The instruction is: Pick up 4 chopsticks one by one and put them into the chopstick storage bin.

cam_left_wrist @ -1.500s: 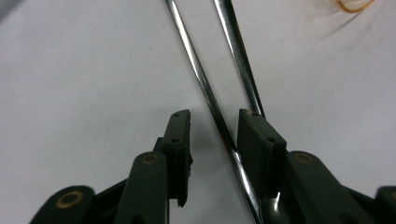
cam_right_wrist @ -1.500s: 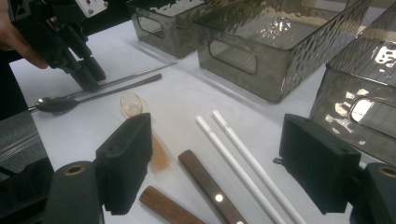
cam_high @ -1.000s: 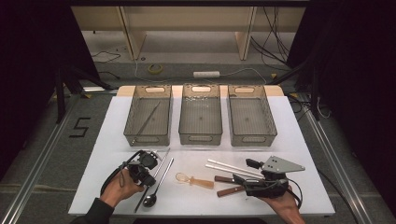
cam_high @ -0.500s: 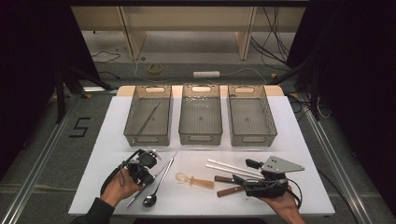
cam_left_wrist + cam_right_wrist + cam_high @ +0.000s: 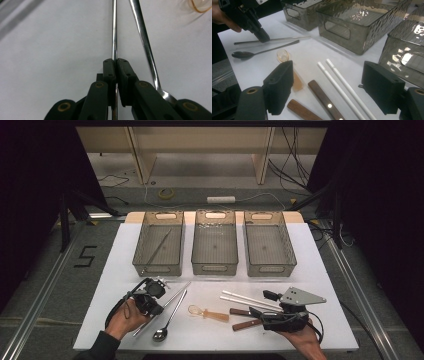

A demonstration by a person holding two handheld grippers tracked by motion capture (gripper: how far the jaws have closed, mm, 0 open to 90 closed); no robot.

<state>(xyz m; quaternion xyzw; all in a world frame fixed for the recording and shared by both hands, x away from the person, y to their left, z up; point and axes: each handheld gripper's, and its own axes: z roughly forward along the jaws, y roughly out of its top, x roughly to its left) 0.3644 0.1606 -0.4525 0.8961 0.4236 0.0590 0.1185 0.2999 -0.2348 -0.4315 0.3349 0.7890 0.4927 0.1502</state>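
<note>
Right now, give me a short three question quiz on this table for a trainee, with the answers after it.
1. True or false: the left claw is shut on a thin metal rod.
2. Which bin already has something in it: A the left bin, B the middle bin, C the right bin?
3. Fill in: the right claw is ____, with nothing pressed between its pads.

Key
1. True. The left gripper view shows the pads pressed on the rod, with the metal spoon lying free beside it.
2. A. A thin metal stick lies inside it.
3. Open. It hovers over two white sticks and two brown wooden handles.
</note>
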